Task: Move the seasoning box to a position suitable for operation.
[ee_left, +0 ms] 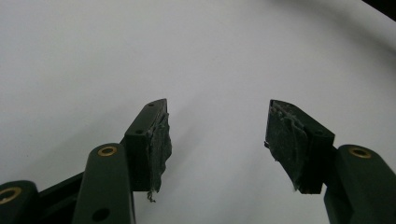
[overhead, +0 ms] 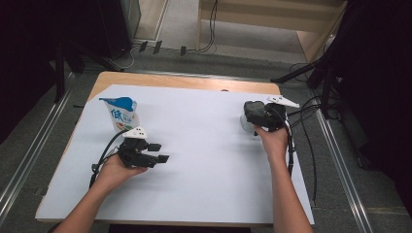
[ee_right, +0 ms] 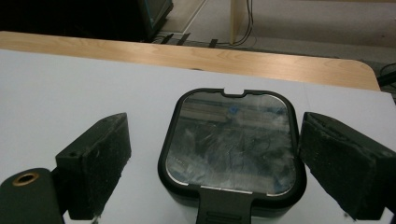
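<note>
A square clear container with a black-rimmed lid (ee_right: 231,142) stands on the white sheet (ee_right: 70,88) in the right gripper view. My right gripper (ee_right: 215,123) is open, with one pad (ee_right: 100,161) well clear of the container's left side and the other close beside its right rim. In the high view the right gripper (overhead: 252,115) covers most of the container (overhead: 244,122) at the right of the sheet. My left gripper (overhead: 159,152) rests low at the left, open, and the left gripper view (ee_left: 217,109) has only bare white sheet between its pads.
A blue and white pouch (overhead: 122,114) stands upright at the sheet's far left, just behind my left hand. The wooden table edge (overhead: 184,80) runs along the far side. Cables (overhead: 311,141) trail off the right edge.
</note>
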Action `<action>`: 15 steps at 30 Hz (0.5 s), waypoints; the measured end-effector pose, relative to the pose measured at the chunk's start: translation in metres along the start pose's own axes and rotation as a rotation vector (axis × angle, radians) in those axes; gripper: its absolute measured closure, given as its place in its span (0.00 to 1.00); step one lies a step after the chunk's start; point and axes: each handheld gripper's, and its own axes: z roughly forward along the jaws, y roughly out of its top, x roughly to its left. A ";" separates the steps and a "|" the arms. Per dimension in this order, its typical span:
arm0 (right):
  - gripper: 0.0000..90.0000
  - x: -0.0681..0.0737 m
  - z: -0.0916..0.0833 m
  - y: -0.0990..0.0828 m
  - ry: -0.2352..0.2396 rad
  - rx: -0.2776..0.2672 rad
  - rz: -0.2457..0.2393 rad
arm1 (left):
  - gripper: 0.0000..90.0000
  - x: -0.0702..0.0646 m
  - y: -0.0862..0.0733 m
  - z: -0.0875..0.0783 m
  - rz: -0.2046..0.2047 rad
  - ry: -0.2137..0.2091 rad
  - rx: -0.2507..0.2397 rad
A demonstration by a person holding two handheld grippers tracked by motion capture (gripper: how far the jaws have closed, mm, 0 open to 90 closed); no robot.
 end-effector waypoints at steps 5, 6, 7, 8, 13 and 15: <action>0.10 -0.008 0.009 -0.005 -0.010 0.040 0.025 | 0.45 0.000 -0.003 -0.001 -0.006 0.001 0.004; 0.10 -0.008 0.012 -0.007 -0.011 0.048 0.027 | 0.45 0.001 -0.003 -0.001 -0.010 0.004 0.005; 0.10 -0.008 0.012 -0.007 -0.011 0.048 0.027 | 0.45 0.001 -0.003 -0.001 -0.010 0.004 0.005; 0.10 -0.006 0.017 -0.009 -0.010 0.062 0.018 | 0.45 0.001 -0.005 -0.003 -0.015 -0.001 0.006; 0.08 -0.003 0.029 -0.015 -0.033 0.087 0.022 | 0.44 0.001 -0.008 -0.007 -0.018 0.022 -0.005; 0.08 -0.004 0.032 -0.017 -0.034 0.091 0.025 | 0.44 0.002 -0.009 -0.009 -0.019 0.027 -0.006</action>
